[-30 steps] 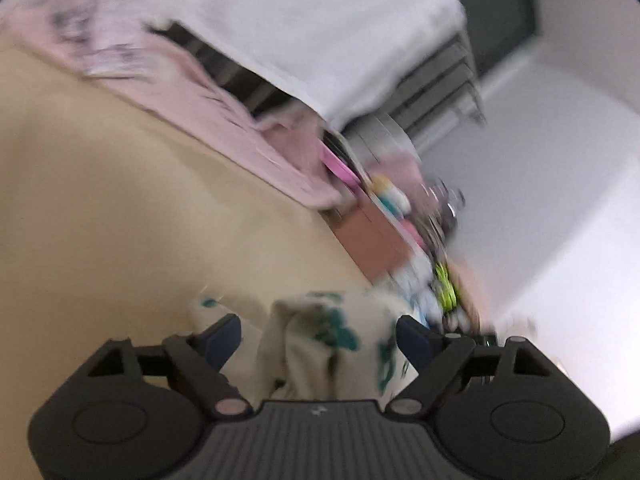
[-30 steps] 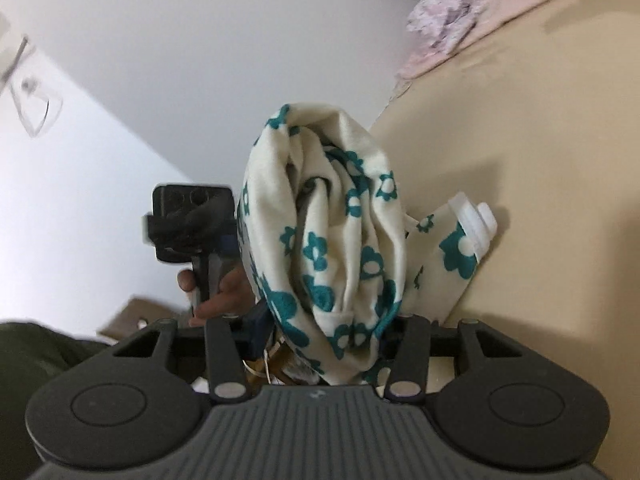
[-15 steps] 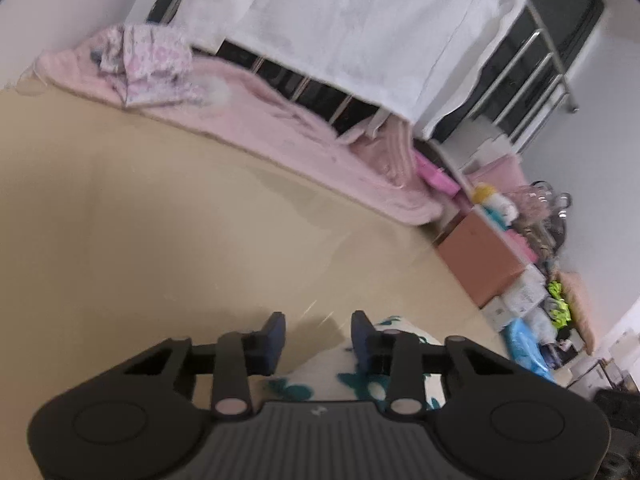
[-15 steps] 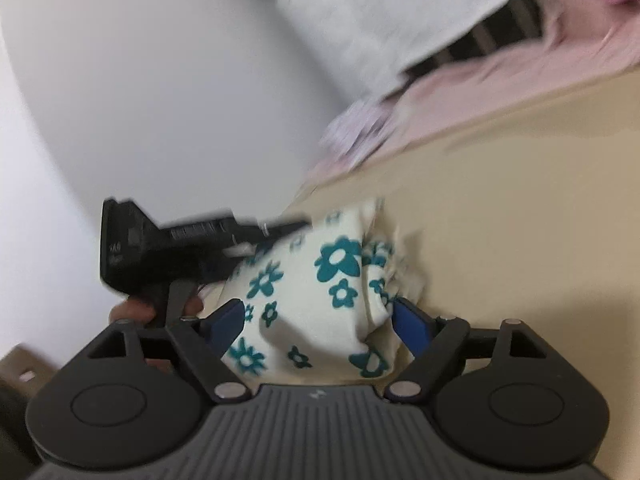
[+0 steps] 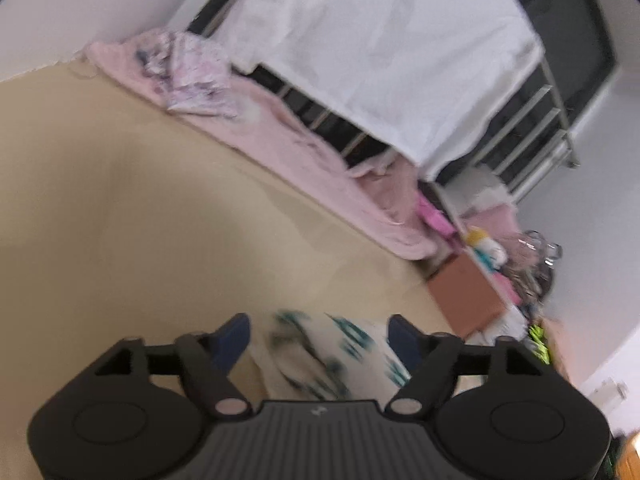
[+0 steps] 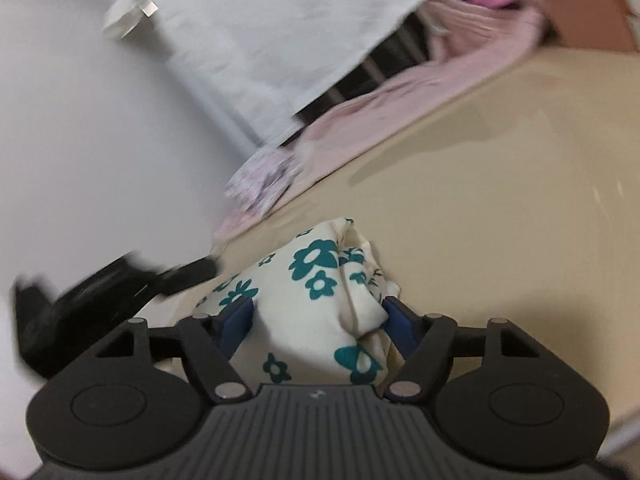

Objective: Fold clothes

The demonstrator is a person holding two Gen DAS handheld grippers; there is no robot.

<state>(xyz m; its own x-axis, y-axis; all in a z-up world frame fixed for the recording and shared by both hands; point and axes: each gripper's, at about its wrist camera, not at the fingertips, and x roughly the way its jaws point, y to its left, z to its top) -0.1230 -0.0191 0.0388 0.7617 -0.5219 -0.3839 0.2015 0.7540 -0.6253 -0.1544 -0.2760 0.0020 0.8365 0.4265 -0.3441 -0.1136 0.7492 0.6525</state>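
Observation:
A cream garment with teal flowers lies bunched on the beige surface. My right gripper has its jaws closing on the bundle, and both blue pads touch the cloth. In the left wrist view the same garment shows blurred between the wide jaws of my left gripper. Those jaws are opening, and the pads stand a little off the cloth. A blurred black shape at the left of the right wrist view is the other hand-held tool.
A pink blanket runs along the far edge of the surface, with a pale patterned cloth on it. Behind hangs a white sheet on a metal rack. A brown box and clutter stand at the right.
The garment came down from the air onto the beige surface. The left jaws narrowed, then spread wide again. The right view swung from the wall toward the surface, its jaws widening, then narrowing on the bundle.

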